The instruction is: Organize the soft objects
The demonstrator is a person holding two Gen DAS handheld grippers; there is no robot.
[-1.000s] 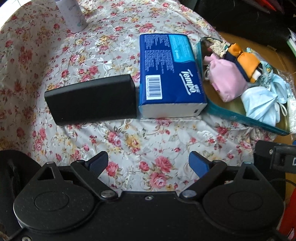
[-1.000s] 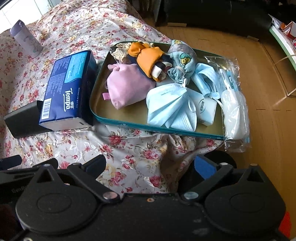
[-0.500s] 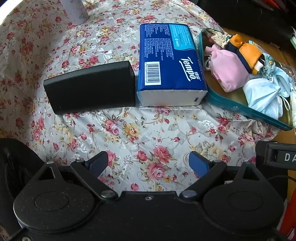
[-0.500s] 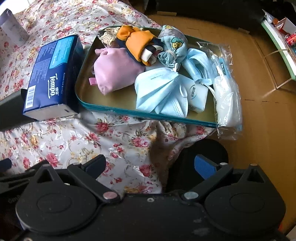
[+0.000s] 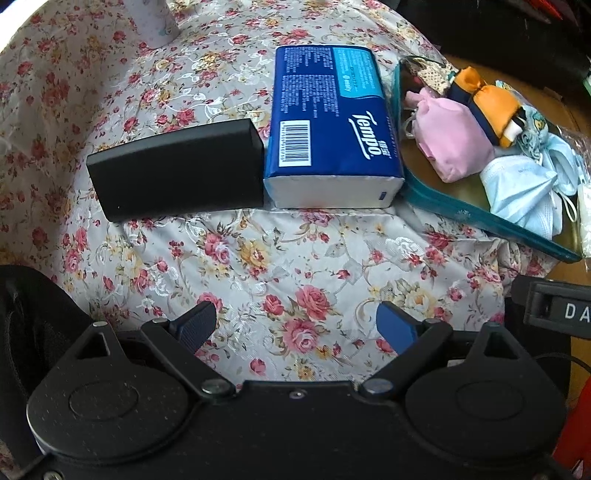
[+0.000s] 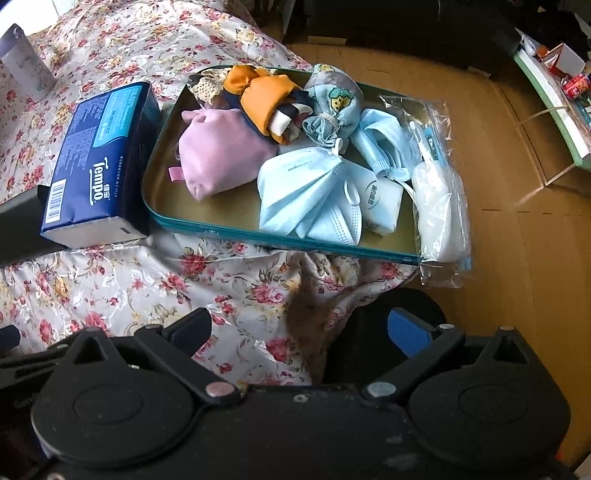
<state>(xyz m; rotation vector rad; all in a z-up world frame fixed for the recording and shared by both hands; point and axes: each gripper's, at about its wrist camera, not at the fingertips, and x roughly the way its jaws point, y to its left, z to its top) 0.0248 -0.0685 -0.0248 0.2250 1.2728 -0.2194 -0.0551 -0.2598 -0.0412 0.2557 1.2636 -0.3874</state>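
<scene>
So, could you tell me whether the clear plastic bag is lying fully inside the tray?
No. The clear plastic bag drapes over the right rim of the tray, its lower end hanging past the edge.

A white cup [image 5: 157, 22] is running off the left wrist view's top edge. The tissue pack [image 6: 98, 162] is hiding most of a black box [image 6: 18, 229], while face masks [image 6: 314, 192] are covering part of the tray [image 6: 221, 232].

Left gripper [image 5: 297, 321] and right gripper [image 6: 301, 328]: matte black textured housings, silver pivot screws, blue ribbed pads on fingers [image 5: 395, 326] are noted.
</scene>
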